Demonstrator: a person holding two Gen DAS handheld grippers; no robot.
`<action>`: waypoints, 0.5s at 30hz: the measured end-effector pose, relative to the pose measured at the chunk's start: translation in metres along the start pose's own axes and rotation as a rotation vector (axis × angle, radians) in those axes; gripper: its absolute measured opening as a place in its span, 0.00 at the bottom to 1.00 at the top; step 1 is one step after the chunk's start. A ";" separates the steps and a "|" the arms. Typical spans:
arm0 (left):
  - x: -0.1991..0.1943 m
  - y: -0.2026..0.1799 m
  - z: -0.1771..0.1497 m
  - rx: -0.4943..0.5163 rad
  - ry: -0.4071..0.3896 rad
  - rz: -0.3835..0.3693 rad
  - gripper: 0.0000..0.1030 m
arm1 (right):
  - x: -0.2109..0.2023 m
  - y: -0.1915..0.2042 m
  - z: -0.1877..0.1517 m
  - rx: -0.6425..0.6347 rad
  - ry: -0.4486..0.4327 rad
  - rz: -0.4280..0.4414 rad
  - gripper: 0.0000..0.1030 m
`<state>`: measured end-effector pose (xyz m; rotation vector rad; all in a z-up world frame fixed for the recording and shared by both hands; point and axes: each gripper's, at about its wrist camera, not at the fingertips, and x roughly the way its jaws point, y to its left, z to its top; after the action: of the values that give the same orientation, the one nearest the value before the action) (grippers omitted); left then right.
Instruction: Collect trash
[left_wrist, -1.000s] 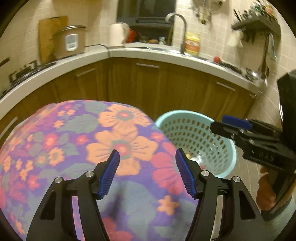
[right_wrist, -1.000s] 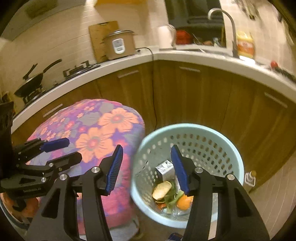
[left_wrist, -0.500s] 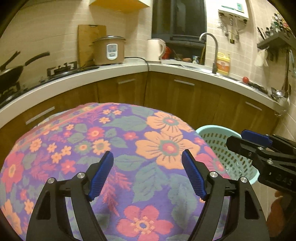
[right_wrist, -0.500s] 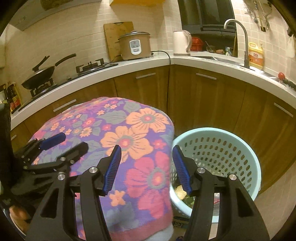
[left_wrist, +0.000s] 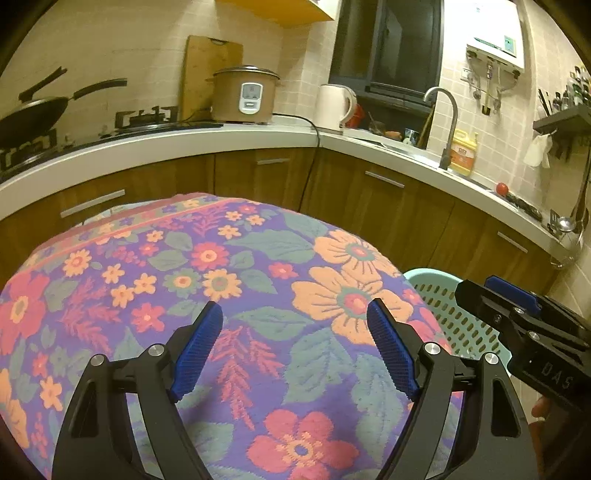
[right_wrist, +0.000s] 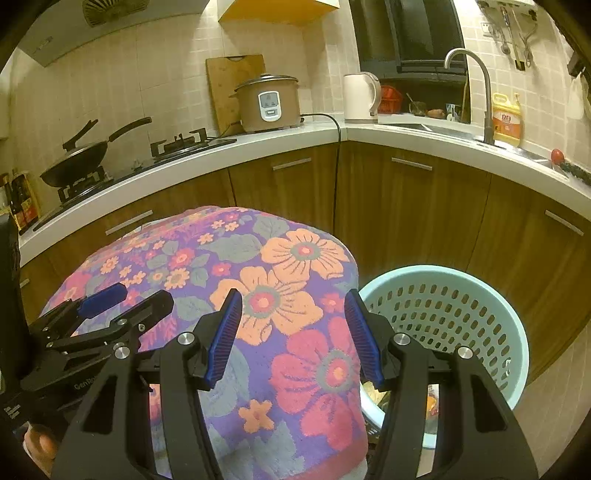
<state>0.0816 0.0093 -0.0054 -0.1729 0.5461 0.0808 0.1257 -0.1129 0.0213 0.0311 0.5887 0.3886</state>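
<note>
The left gripper (left_wrist: 295, 345) hovers level over a floral cloth (left_wrist: 229, 295), jaws spread wide, empty. At its three o'clock, the right gripper (right_wrist: 291, 332) hangs likewise released above the cloth's right edge. Only the right wrist view looks into the pale blue basket (right_wrist: 491, 295) at four o'clock, where trash scraps (right_wrist: 378, 395) show, mostly hidden behind the fingers. Behind, at twelve o'clock, a rice cooker (left_wrist: 245, 96), kettle (left_wrist: 334, 107) and faucet (left_wrist: 443, 122) line the counter.

Basket (right_wrist: 476, 291) right of cloth-covered table (right_wrist: 258, 266); counter (right_wrist: 406, 134) behind.
</note>
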 end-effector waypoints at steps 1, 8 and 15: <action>0.000 0.001 0.000 -0.003 -0.001 0.002 0.76 | 0.000 0.001 0.000 -0.002 -0.002 -0.003 0.52; -0.005 -0.001 -0.001 0.005 -0.022 0.018 0.76 | -0.006 0.006 -0.001 -0.030 -0.015 -0.015 0.53; -0.005 -0.002 -0.001 0.004 -0.020 0.016 0.76 | -0.010 0.004 -0.002 -0.030 -0.028 -0.019 0.59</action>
<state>0.0775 0.0071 -0.0033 -0.1636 0.5273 0.0971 0.1152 -0.1130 0.0256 0.0017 0.5548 0.3777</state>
